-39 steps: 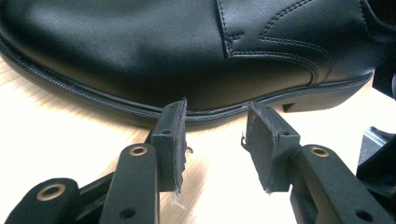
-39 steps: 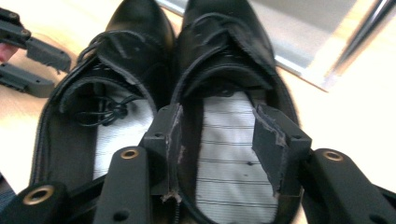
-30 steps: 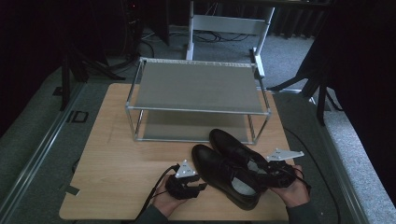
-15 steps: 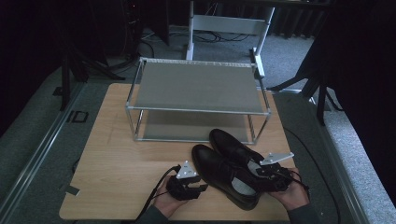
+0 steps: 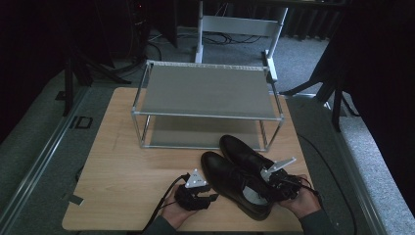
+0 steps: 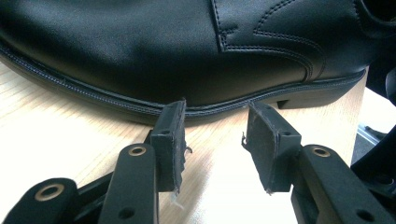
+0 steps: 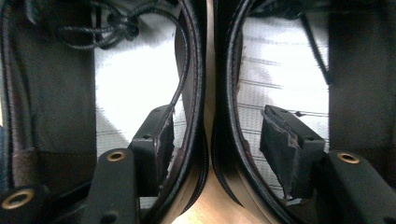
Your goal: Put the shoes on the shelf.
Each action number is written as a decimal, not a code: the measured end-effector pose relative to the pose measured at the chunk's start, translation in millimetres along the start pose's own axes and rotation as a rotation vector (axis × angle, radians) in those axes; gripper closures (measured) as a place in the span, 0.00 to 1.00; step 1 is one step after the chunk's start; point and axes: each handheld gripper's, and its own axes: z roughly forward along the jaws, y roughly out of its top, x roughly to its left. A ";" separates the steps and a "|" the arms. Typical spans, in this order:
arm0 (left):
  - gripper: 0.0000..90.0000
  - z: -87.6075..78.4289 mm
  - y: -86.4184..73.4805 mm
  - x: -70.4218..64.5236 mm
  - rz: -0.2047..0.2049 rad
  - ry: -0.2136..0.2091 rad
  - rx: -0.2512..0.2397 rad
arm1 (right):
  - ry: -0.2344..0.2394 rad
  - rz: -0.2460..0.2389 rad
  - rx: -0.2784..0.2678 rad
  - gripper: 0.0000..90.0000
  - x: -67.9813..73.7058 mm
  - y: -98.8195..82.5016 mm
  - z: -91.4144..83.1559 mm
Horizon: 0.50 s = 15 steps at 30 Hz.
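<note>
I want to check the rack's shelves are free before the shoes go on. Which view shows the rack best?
The high view: the whole rack stands behind the two shoes, both shelves bare. The two gripper views look at shoe leather and linings, so they tell nothing about the rack.

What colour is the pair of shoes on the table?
The shoes are black, smooth leather with matching stitching; this shows best in the left gripper view.
</note>
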 end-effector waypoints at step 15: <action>0.64 2.1 -0.7 -1.2 0.002 -0.004 0.004 | 0.085 0.072 0.030 0.87 -7.3 4.7 1.2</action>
